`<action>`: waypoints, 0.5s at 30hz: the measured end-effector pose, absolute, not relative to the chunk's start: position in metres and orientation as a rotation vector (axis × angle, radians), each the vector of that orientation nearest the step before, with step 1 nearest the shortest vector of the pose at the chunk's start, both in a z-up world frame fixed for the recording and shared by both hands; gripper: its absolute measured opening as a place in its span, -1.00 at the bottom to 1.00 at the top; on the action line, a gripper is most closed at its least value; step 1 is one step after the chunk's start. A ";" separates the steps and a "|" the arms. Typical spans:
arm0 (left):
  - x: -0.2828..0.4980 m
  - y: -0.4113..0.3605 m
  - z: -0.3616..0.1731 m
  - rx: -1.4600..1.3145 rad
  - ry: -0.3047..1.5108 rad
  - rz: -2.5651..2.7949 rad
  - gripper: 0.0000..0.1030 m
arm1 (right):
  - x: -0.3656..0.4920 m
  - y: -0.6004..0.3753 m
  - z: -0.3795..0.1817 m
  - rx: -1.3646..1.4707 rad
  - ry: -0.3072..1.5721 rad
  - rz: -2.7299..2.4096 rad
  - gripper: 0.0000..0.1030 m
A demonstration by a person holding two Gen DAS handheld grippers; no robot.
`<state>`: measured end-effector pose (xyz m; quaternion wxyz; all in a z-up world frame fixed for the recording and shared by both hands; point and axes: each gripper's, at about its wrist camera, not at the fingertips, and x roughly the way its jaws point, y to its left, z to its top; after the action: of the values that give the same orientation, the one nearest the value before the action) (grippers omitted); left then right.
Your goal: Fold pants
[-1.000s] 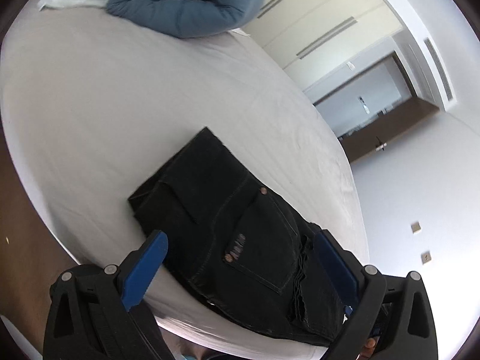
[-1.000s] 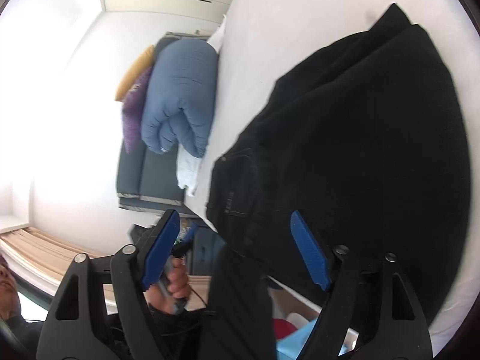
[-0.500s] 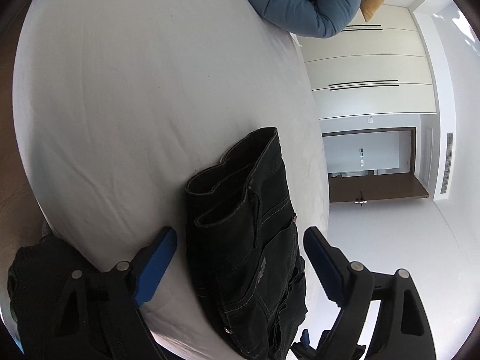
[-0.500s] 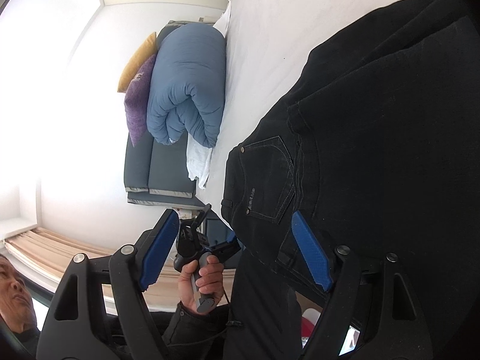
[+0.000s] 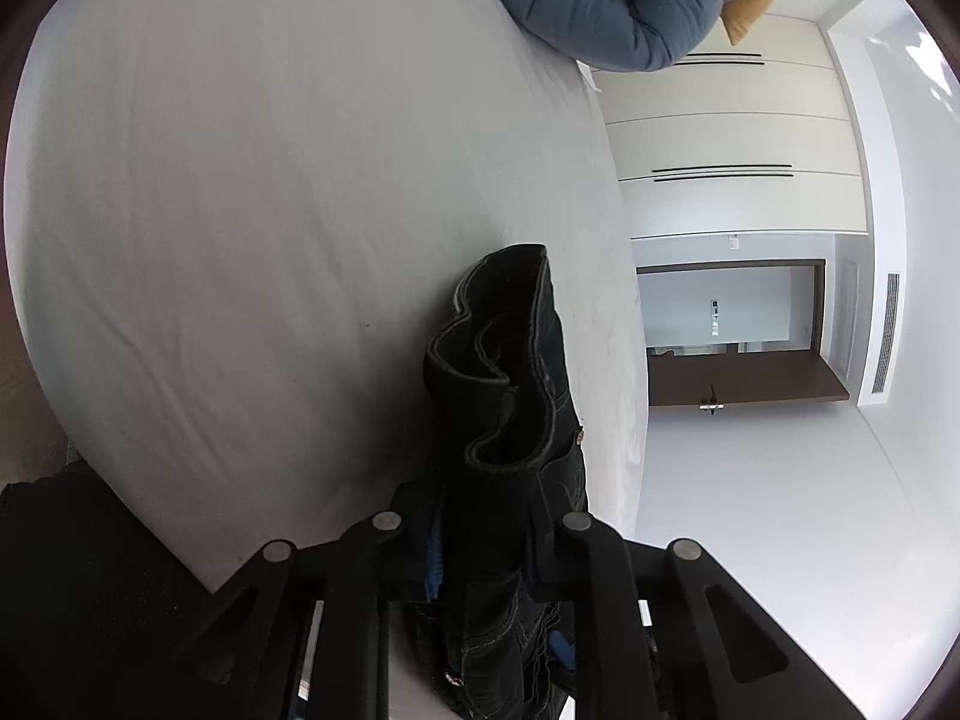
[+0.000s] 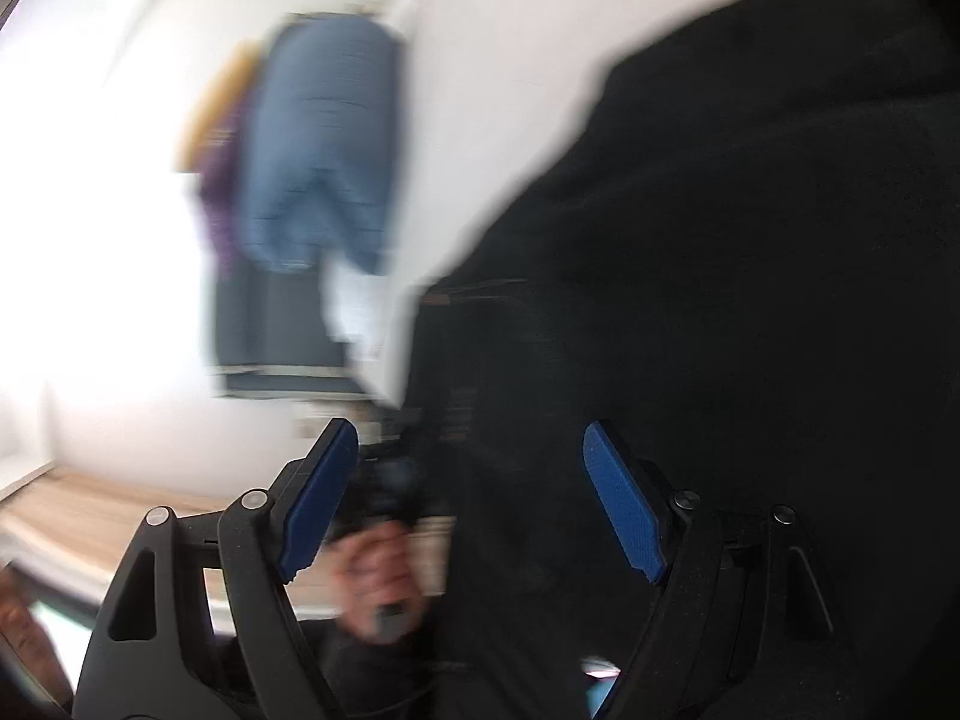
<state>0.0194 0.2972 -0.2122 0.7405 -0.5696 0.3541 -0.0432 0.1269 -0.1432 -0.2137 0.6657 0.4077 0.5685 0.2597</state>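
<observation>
Left wrist view shows the left gripper (image 5: pixel 480 558) clamped on the folded black jeans (image 5: pixel 510 396), its two black fingers pressed together around a thick bundle of denim layers near the waistband. The bundle stands on edge, rising from the grey bed sheet (image 5: pixel 270 210) close to the mattress's near edge, with a blue duvet (image 5: pixel 600 0) well apart at the far end of the same sheet.

Right wrist view is motion-blurred; the right gripper (image 6: pixel 468 498) has its blue pads spread apart and holds nothing, with the jeans (image 6: pixel 750 300) filling the frame beyond it.

Judging by the compact stack, the folding looks close to finished, and the step in hand is lifting or carrying the folded bundle. The next move calls for keeping the layers from sliding out, probably with the right gripper supporting the free end.

Half a second ago the left fingers were wide open either side of the jeans lying flat; now they are closed on them and the stack is upended.
</observation>
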 end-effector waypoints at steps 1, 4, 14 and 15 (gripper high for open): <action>0.020 0.294 -0.207 -1.231 0.771 -0.098 -0.65 | 0.130 -0.140 -0.224 0.885 1.311 0.552 0.43; 0.020 0.286 -0.191 -1.178 0.758 -0.109 -0.67 | 0.128 -0.134 -0.215 0.832 1.257 0.552 0.45; 0.029 0.172 -0.089 -0.660 0.735 -0.270 -0.67 | 0.123 -0.143 -0.158 0.770 1.176 0.574 0.45; 0.031 0.154 -0.083 -0.605 0.739 -0.303 -0.67 | 0.124 -0.147 -0.151 0.776 1.165 0.591 0.46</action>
<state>0.0305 0.1536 -0.0831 0.8771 -0.2900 0.3544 -0.1452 0.1237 -0.1466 -0.1512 0.7251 0.3517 0.5281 0.2678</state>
